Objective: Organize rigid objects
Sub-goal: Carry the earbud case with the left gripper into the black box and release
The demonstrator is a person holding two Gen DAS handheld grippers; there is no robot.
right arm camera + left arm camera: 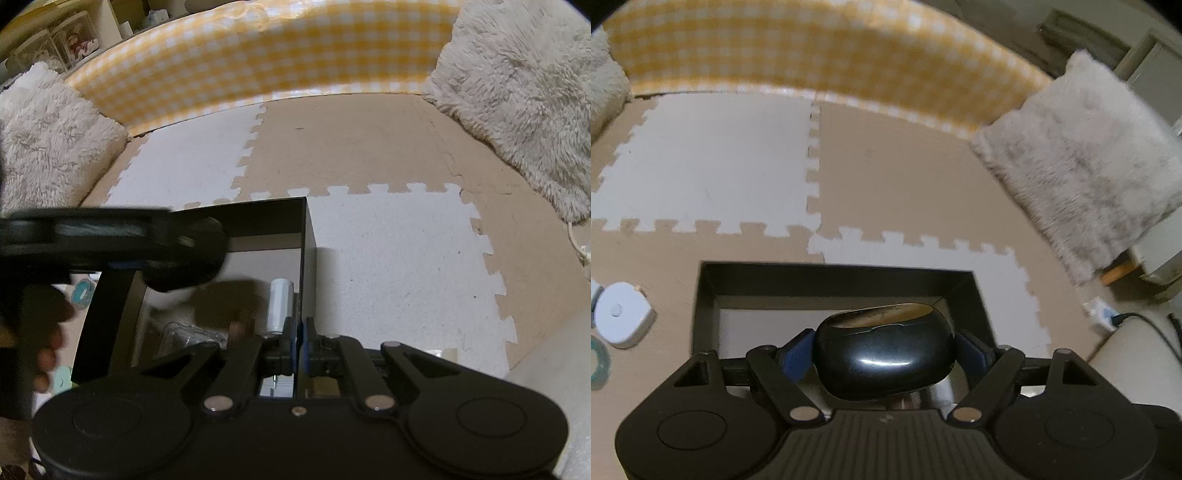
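Note:
My left gripper [884,350] is shut on a glossy black oval case [884,360] and holds it over a black open box [834,275]. In the right wrist view the left gripper [184,254] hovers blurred above the same box [308,236]. My right gripper [300,332] is shut on the box's right wall, near the front corner. Inside the box lie a white cylinder [279,306] and a clear plastic item [192,334].
Foam puzzle mats [886,177] cover the floor. A yellow checked cushion edge [812,55] runs along the back. Fluffy pillows [1089,158] lie at the sides. A white round device [622,314] and a teal tape ring [596,363] lie left of the box. A charger with cable [1104,314] sits right.

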